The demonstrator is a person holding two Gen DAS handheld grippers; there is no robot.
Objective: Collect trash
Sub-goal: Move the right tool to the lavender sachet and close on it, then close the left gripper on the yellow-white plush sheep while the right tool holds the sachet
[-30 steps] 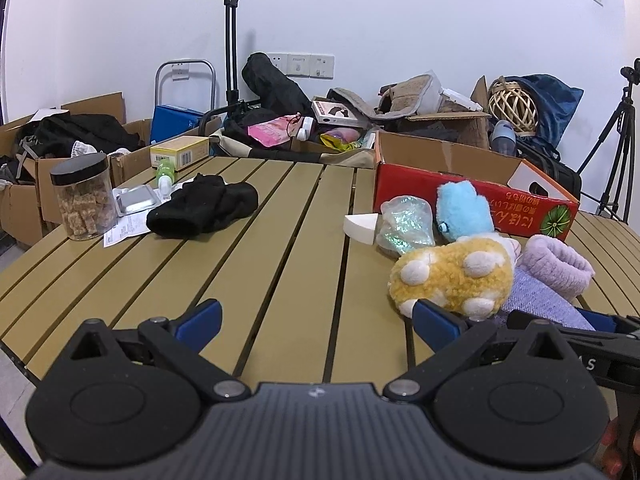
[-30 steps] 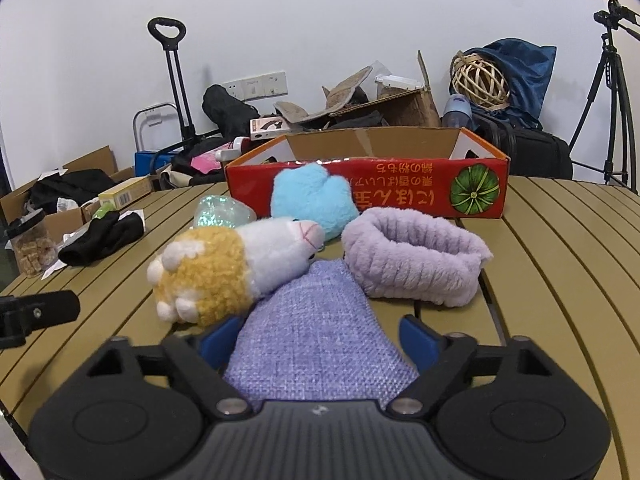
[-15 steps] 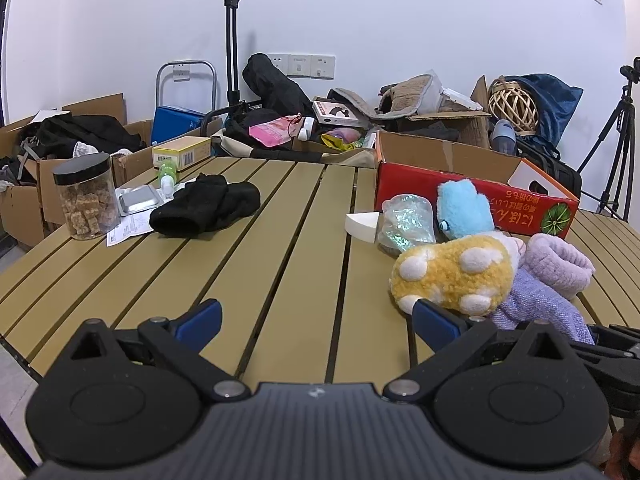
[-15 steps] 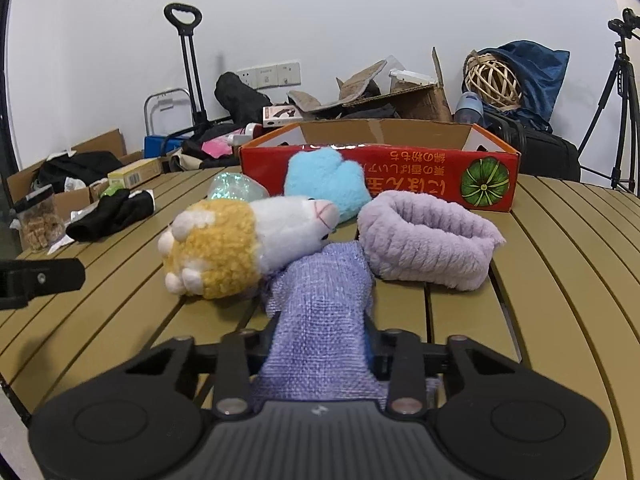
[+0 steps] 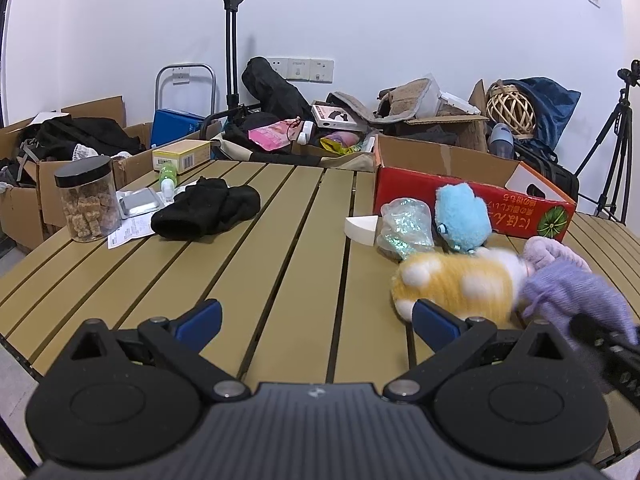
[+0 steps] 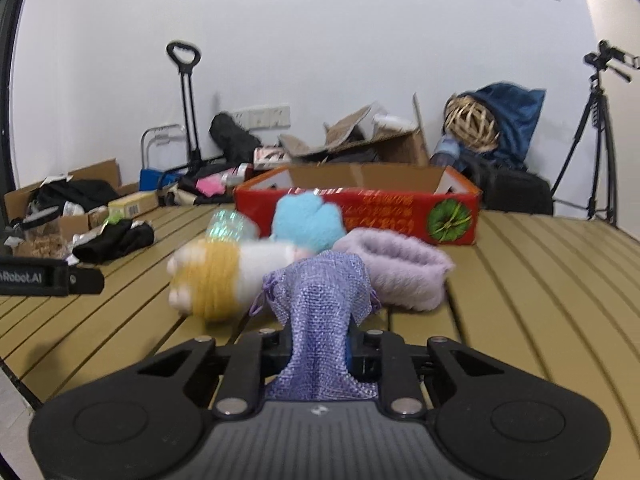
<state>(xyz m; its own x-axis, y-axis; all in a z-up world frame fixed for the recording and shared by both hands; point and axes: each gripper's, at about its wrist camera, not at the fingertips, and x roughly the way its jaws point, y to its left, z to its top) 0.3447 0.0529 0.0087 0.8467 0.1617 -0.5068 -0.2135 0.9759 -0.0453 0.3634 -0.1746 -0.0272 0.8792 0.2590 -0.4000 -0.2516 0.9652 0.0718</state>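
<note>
Left gripper (image 5: 316, 316) released over bare table (image 5: 240, 264). Right gripper (image 6: 318, 344) clenched on pouch (image 6: 320, 300), near side, just right of plush (image 6: 224, 276). Pouch looks light, soft, floppy; bunched mid-body grip should suit.

You see a rough woven purple cloth pouch (image 6: 320, 312), a fuzzy yellow plush toy (image 6: 216, 276) — and a smooth, matt slatted table (image 5: 280, 248).
</note>
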